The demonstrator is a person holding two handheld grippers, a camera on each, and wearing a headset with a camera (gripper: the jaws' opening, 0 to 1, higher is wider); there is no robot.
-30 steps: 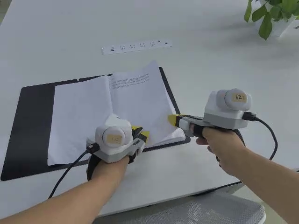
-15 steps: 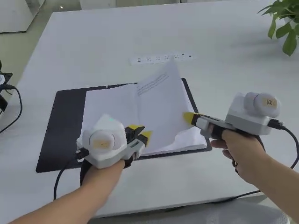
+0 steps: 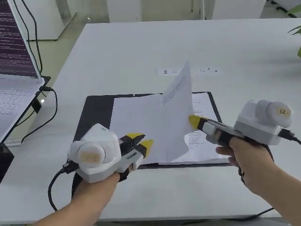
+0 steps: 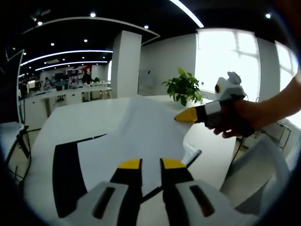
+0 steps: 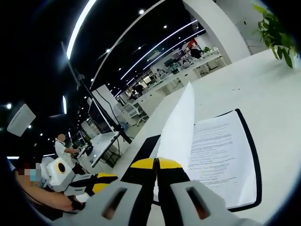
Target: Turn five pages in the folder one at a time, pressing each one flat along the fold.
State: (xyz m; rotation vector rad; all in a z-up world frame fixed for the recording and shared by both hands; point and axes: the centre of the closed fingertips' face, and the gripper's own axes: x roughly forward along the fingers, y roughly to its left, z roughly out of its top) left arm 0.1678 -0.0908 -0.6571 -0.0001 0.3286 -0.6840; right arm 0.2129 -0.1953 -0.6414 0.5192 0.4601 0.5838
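A black folder (image 3: 96, 113) lies open on the white table, white sheets on its left half and a printed page (image 3: 202, 136) on its right. My right gripper (image 3: 194, 121) is shut on the outer edge of one page (image 3: 178, 108), which stands almost upright over the fold. In the right gripper view that page (image 5: 181, 127) rises edge-on from between the closed yellow tips of the right gripper (image 5: 156, 164). My left gripper (image 3: 140, 140) hovers over the folder's near left edge, its jaws a narrow gap apart with nothing between them, as the left gripper view shows (image 4: 150, 165).
An open laptop (image 3: 14, 61) sits at the far left, with cables (image 3: 47, 113) trailing toward the folder. Beyond the folder lies a white power strip (image 3: 188, 71). A potted plant (image 3: 296, 33) stands at the far right. The table's front edge runs just below both hands.
The right gripper has lifted the page from the right-hand stack up to near vertical. The head camera has tilted up and swung left. The left gripper has stayed by the folder's near edge.
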